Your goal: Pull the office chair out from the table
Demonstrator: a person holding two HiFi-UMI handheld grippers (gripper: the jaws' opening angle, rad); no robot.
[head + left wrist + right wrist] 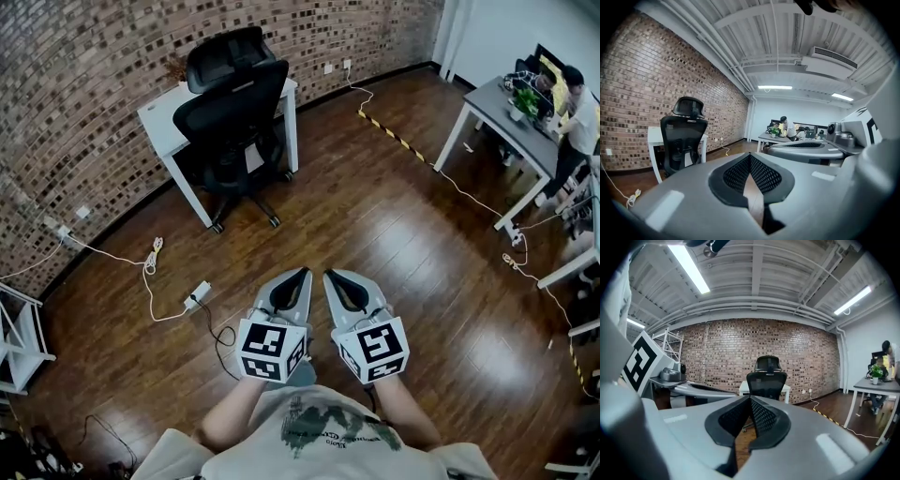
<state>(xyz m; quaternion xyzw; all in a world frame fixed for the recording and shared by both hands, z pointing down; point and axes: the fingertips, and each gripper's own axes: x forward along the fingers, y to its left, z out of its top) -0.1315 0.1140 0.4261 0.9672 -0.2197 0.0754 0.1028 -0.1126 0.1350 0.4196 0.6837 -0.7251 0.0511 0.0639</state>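
A black mesh office chair [232, 112] with a headrest stands pushed in at a small white table [169, 117] against the brick wall, at the upper left of the head view. It also shows in the left gripper view as the chair [684, 140] and in the right gripper view as the chair [767, 380]. My left gripper [303, 273] and right gripper [329, 275] are side by side over the wooden floor, well short of the chair. Both are shut with nothing between the jaws, as seen at the left gripper [750, 157] and the right gripper [750, 399].
White cables and a power strip [196, 296] lie on the floor at the left. A yellow-black cable cover [394, 134] runs across the floor beyond. A grey desk [506, 122] with a person [574, 117] stands at the right. A white shelf [21, 337] is at the far left.
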